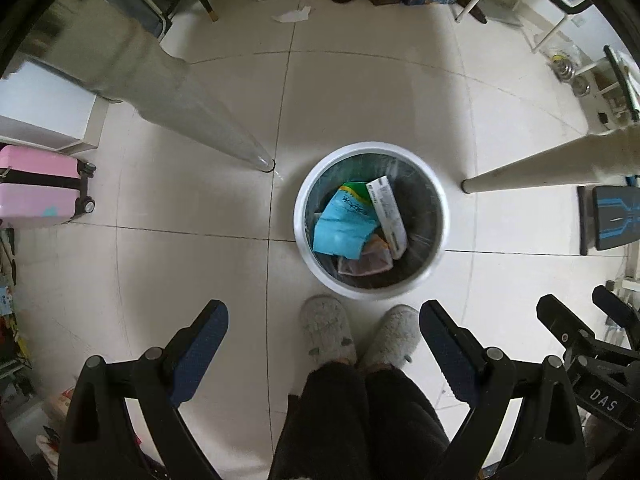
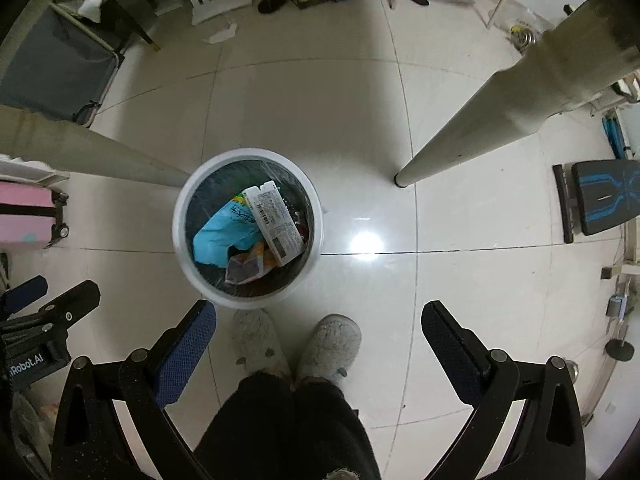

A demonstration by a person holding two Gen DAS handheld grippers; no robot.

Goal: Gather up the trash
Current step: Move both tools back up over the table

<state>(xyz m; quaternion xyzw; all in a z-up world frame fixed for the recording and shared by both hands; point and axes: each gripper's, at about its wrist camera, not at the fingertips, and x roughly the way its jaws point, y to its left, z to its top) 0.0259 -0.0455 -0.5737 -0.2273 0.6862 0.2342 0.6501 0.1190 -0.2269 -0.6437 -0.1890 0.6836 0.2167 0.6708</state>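
A white round trash bin (image 1: 320, 168) with a dark liner stands on the tiled floor below both grippers; it also shows in the right wrist view (image 2: 188, 196). Inside lie a blue packet (image 1: 344, 224), a white box (image 1: 388, 212) and a clear wrapper (image 1: 366, 262). The same blue packet (image 2: 220, 232) and white box (image 2: 276, 224) show in the right wrist view. My left gripper (image 1: 324, 316) is open and empty, high above the floor. My right gripper (image 2: 320, 312) is open and empty too. A scrap of white paper (image 1: 294, 15) lies on the floor far ahead, also in the right wrist view (image 2: 220, 34).
The person's feet in grey slippers (image 1: 352, 332) stand just in front of the bin. Two pale table legs (image 1: 208, 120) (image 2: 472, 128) flank it. A pink suitcase (image 1: 40, 188) stands left, a black and blue bench (image 2: 600, 200) right. Boxes and chairs line the far wall.
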